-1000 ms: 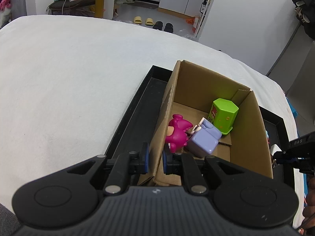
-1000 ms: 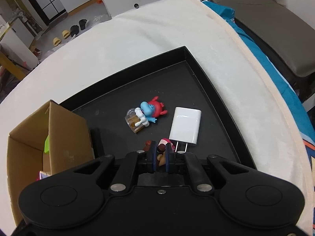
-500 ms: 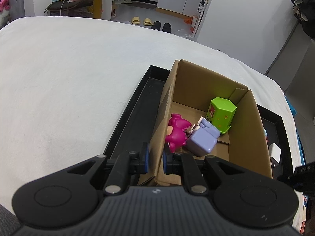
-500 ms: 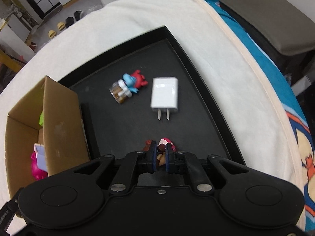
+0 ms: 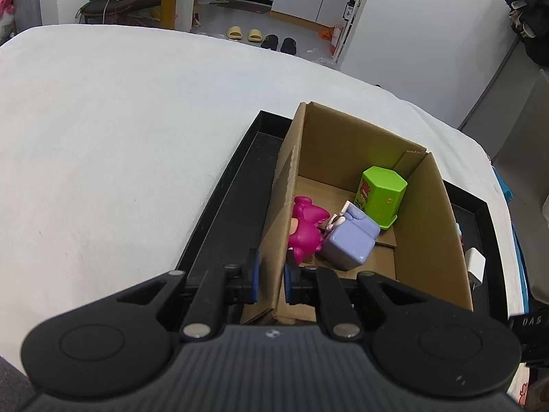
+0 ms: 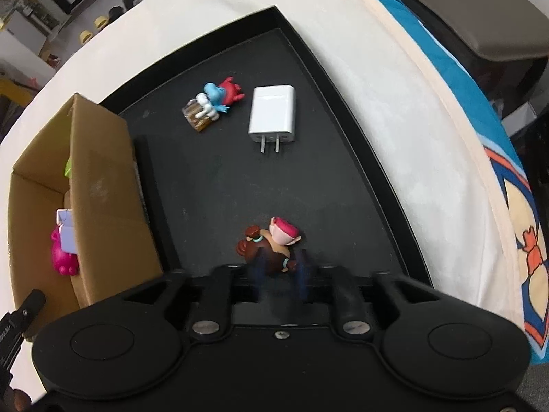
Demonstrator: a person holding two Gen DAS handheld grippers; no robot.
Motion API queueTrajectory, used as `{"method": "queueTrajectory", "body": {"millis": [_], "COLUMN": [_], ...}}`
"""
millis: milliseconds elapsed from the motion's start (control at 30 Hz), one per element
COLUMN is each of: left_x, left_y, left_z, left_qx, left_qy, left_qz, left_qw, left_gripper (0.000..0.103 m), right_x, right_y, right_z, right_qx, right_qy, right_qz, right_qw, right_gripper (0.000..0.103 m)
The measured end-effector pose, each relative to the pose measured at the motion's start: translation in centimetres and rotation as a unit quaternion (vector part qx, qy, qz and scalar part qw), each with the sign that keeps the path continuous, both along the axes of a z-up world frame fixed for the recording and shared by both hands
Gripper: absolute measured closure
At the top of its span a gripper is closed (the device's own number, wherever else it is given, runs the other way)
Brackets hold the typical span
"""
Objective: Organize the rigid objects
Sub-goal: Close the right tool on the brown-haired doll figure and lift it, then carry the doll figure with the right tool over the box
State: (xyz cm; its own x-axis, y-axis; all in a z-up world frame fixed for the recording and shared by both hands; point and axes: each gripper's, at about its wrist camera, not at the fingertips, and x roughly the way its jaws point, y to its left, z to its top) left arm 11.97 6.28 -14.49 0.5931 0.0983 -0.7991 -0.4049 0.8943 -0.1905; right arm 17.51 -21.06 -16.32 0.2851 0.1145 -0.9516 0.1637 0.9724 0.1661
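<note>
My left gripper (image 5: 271,279) is shut on the near wall of the open cardboard box (image 5: 343,144), which stands in the black tray (image 5: 233,185). Inside the box lie a magenta figurine (image 5: 303,230), a lavender block (image 5: 350,240) and a green hexagonal container (image 5: 382,199). In the right wrist view my right gripper (image 6: 279,267) points down at the tray (image 6: 343,103) with its jaws opening. A brown figurine with a pink cap (image 6: 271,243) lies between them on the tray floor. Farther off lie a blue and red figurine (image 6: 216,99) and a white charger (image 6: 272,113).
The tray rests on a white cloth-covered surface (image 5: 120,137). The box (image 6: 103,178) fills the tray's left part. A blue patterned cloth (image 6: 514,206) and a grey seat (image 6: 480,17) lie beyond the right edge. Shoes and cupboards stand on the floor far behind.
The right gripper's jaws have parted from their shut grip on the brown figurine, which now lies on the tray. That gripper drew back from the charger. The left gripper kept still.
</note>
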Motion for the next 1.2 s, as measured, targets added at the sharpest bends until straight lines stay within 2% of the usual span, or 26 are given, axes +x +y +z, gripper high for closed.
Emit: {"method": "queueTrajectory", "body": {"millis": [33,133,300,467,567,600,667,700,733,1200], "left_x": [0.0,0.0,0.1,0.1,0.1,0.1,0.1,0.1,0.1,0.0], "left_y": [0.0,0.0,0.0,0.0,0.0,0.0,0.0,0.0,-0.1,-0.1], "left_z": [0.0,0.0,-0.1,-0.2,-0.1,-0.1,-0.1,-0.1,-0.2,-0.1], "left_qx": [-0.001,0.0,-0.002,-0.002,-0.002,-0.002,-0.003,-0.003,-0.001,0.0], "left_qy": [0.0,0.0,0.001,0.001,0.001,0.001,0.001,0.001,0.001,0.001], "left_qz": [0.0,0.0,0.002,0.002,0.002,0.003,0.003,0.003,0.002,0.001], "left_qw": [1.0,1.0,1.0,1.0,1.0,1.0,1.0,1.0,1.0,1.0], "left_gripper": [0.09,0.09,0.091,0.091,0.091,0.091,0.091,0.091,0.091,0.09], "right_x": [0.1,0.3,1.2,1.8,1.8,1.7,1.7,1.7,1.6,1.0], "right_y": [0.3,1.5,2.7,3.9,4.4,4.5,4.6,4.7,4.6,3.7], "right_z": [0.2,0.4,-0.3,-1.5,-2.1,-2.3,-2.5,-2.5,-2.4,0.3], "right_qx": [-0.008,-0.02,-0.032,-0.052,-0.067,-0.068,-0.074,-0.08,-0.077,-0.064], "right_qy": [-0.005,-0.008,-0.004,0.002,0.002,0.0,-0.004,-0.006,-0.009,-0.036], "right_qz": [0.008,0.028,0.051,0.092,0.108,0.112,0.117,0.12,0.121,0.111], "right_qw": [1.0,0.999,0.998,0.994,0.992,0.991,0.99,0.99,0.99,0.991], "right_gripper": [0.055,0.049,0.046,0.035,0.035,0.036,0.045,0.059,0.063,0.063]}}
